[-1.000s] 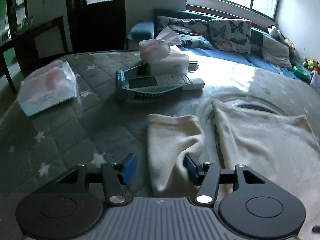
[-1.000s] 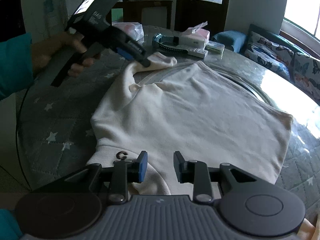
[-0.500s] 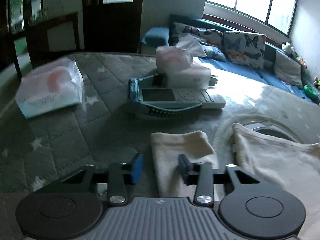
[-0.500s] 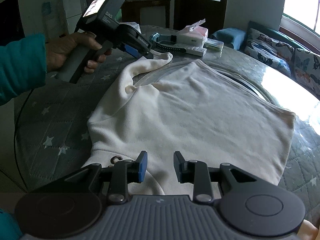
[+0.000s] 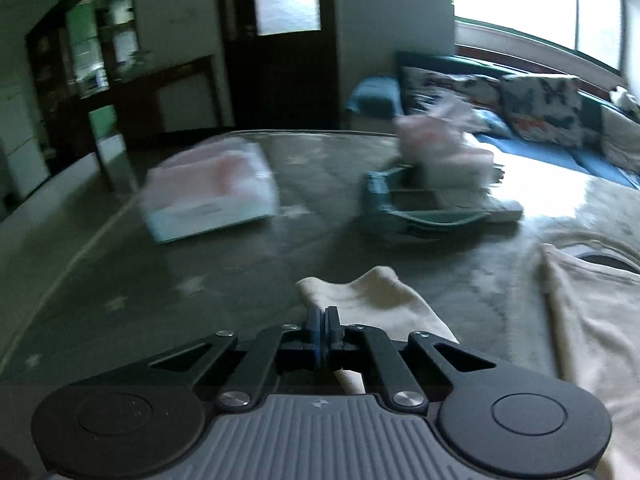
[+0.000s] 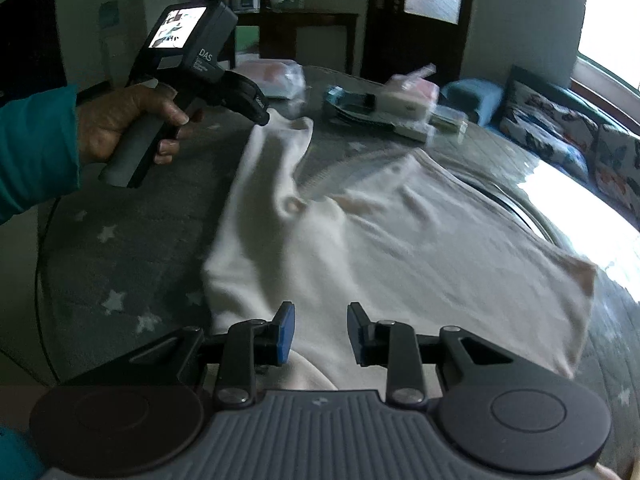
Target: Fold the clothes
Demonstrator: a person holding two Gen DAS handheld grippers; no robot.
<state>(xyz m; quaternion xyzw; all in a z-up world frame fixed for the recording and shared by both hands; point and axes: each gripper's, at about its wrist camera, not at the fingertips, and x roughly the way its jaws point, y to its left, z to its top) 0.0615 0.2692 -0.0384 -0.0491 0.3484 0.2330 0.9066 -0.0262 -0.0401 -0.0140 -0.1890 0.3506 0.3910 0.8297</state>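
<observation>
Pinching sleeve of cream knit sweater [image 6: 400,240], left gripper [image 5: 323,322] fully closed; right gripper [image 6: 320,330] hovers parted, empty, above sweater on grey star-quilted table cover [image 6: 120,248]

1. A grey quilted surface [image 6: 120,248] with pale star prints fills the lower and middle frame.
2. A cream garment [image 6: 400,248] lies spread on it, centre to right.
3. A wrapped tissue pack [image 5: 208,196] sits upper left.
4. A teal device [image 5: 404,216] and another tissue pack [image 5: 444,156] lie upper right.
</observation>
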